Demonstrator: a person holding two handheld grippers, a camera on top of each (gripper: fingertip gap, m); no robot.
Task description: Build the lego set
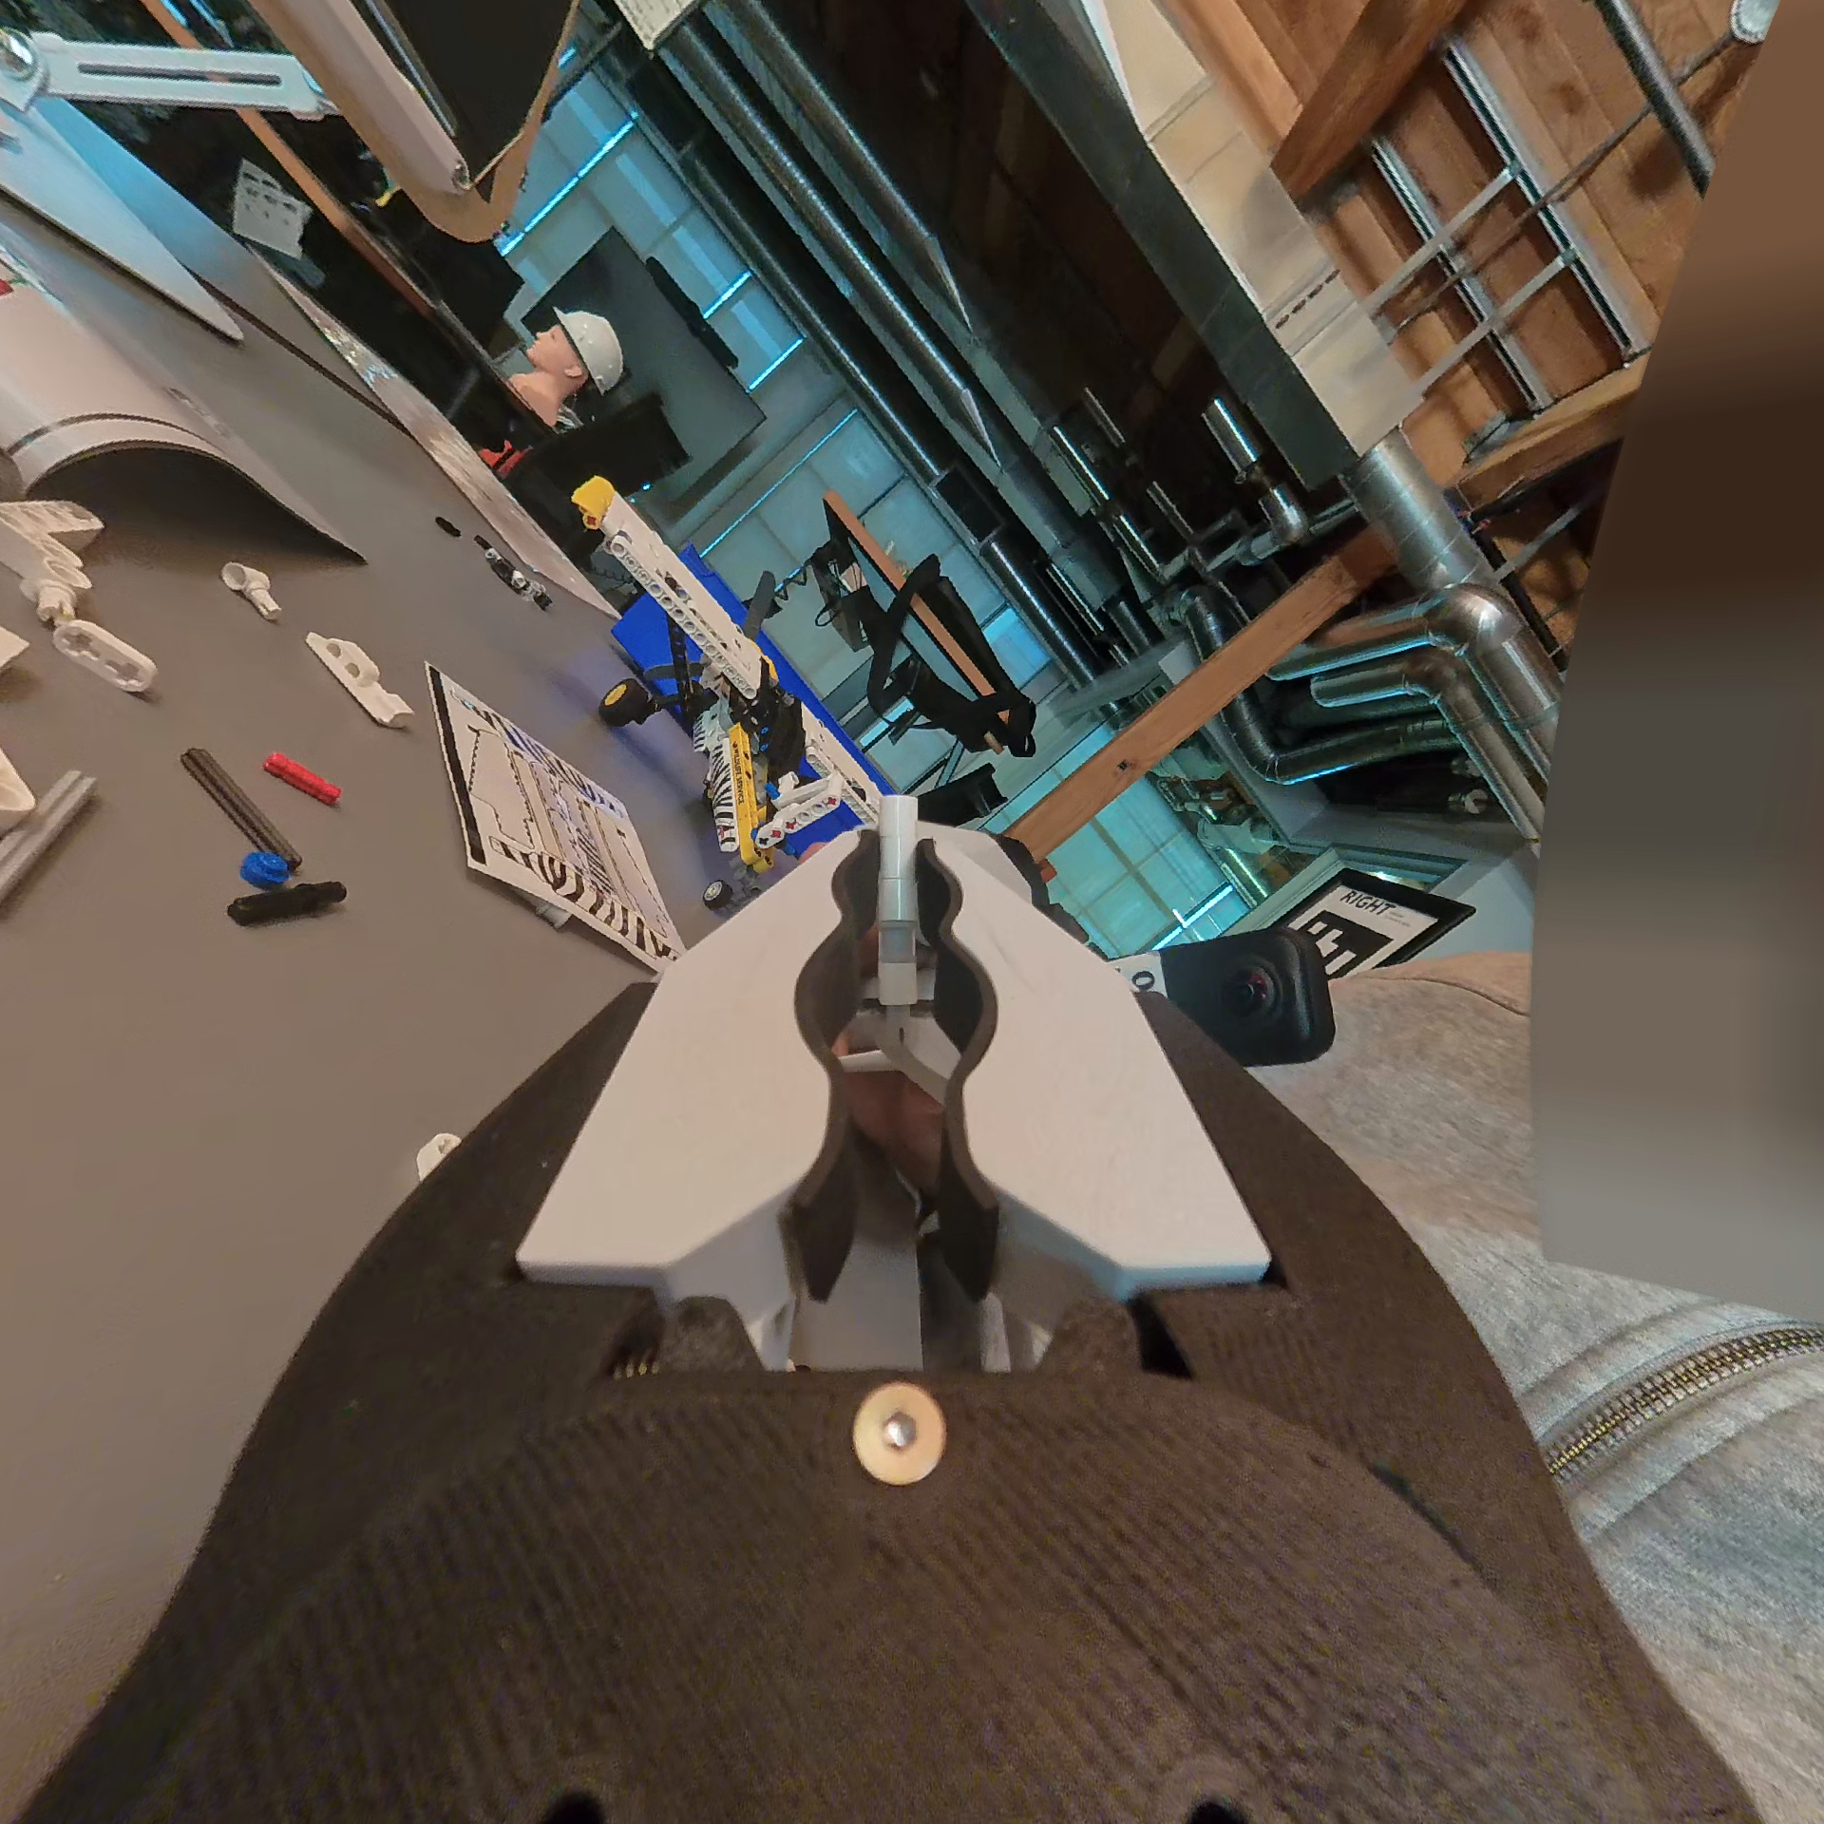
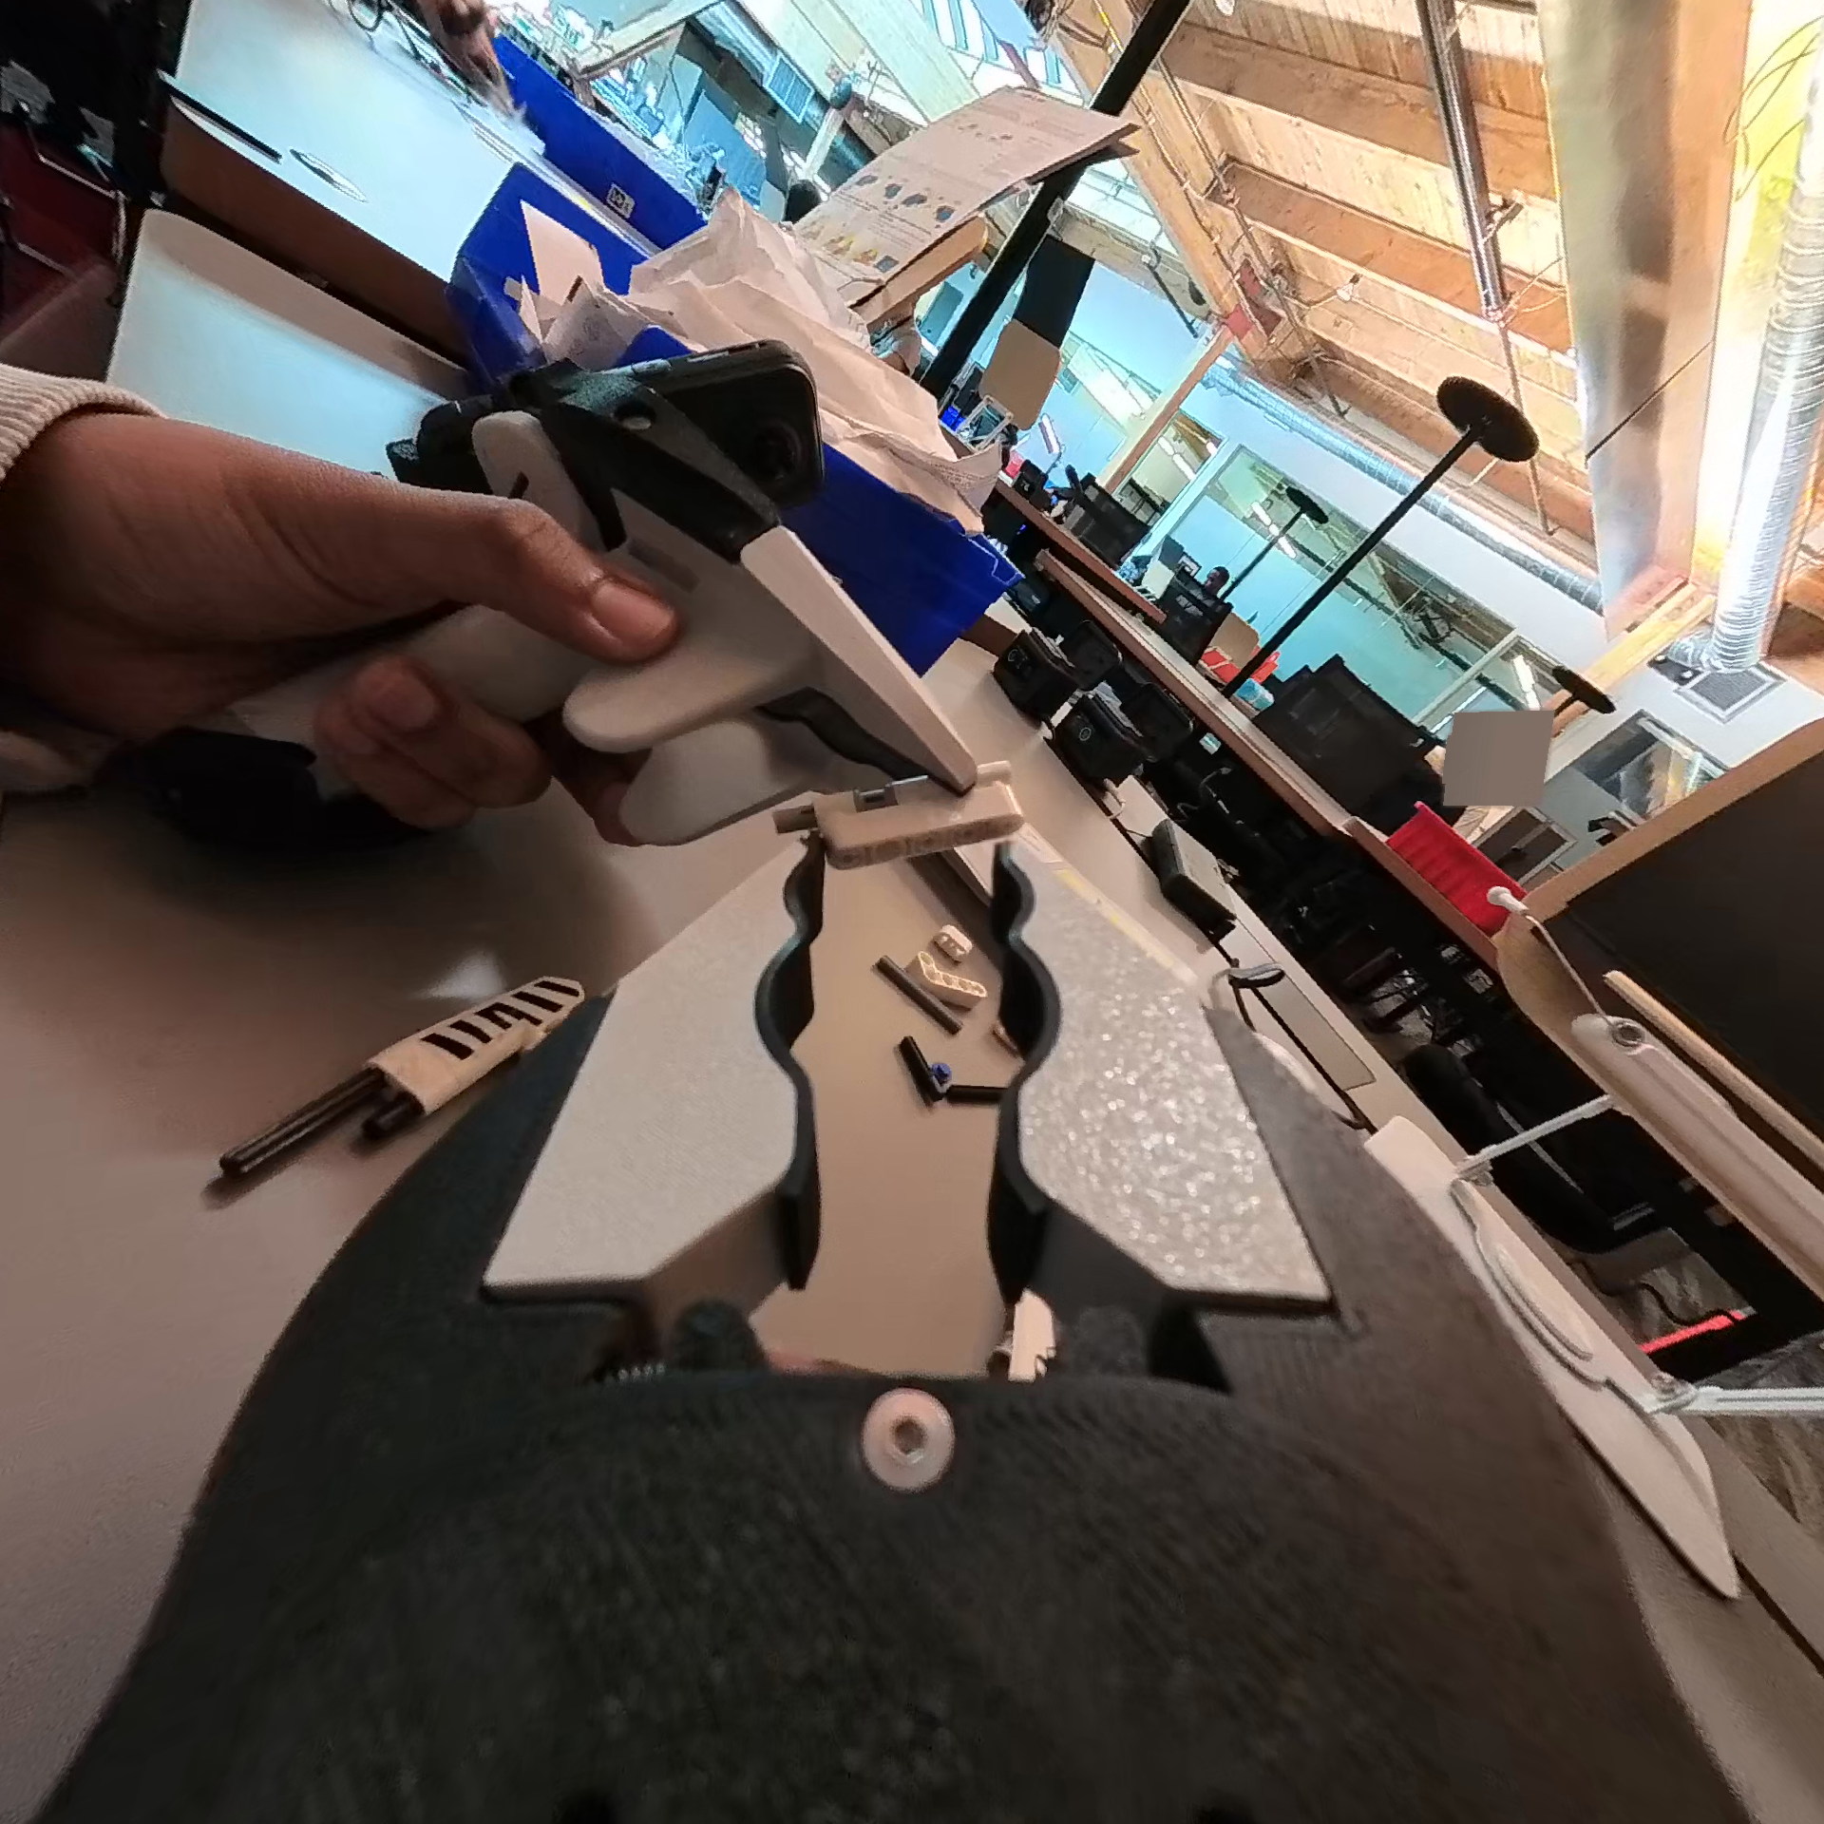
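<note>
White lego piece (image 1: 896, 893), long and thin, sits pinched in the left gripper (image 1: 896, 849), whose jaws are squeezed narrow around it. In the right wrist view the same piece (image 2: 928, 824) hangs in the air above the grey table (image 2: 296, 938), with a hand (image 2: 247, 592) wrapped round the left gripper's handle. The right gripper (image 2: 908, 888) sits just under the piece, jaws wide apart and holding nothing. Loose bits on the table near the sticker sheet (image 1: 553, 819): two black axles (image 1: 242, 804), one red pin (image 1: 301, 777), one blue pin (image 1: 266, 867), and about four small white parts (image 1: 355, 676) scattered farther out. One half-built model (image 1: 725, 691), white beam with yellow and black, stands just past the sheet near the table's far edge. Plenty of bare table on the near side of the sheet. One blue bin (image 2: 888, 553) of crumpled paper sits behind the left gripper.
</note>
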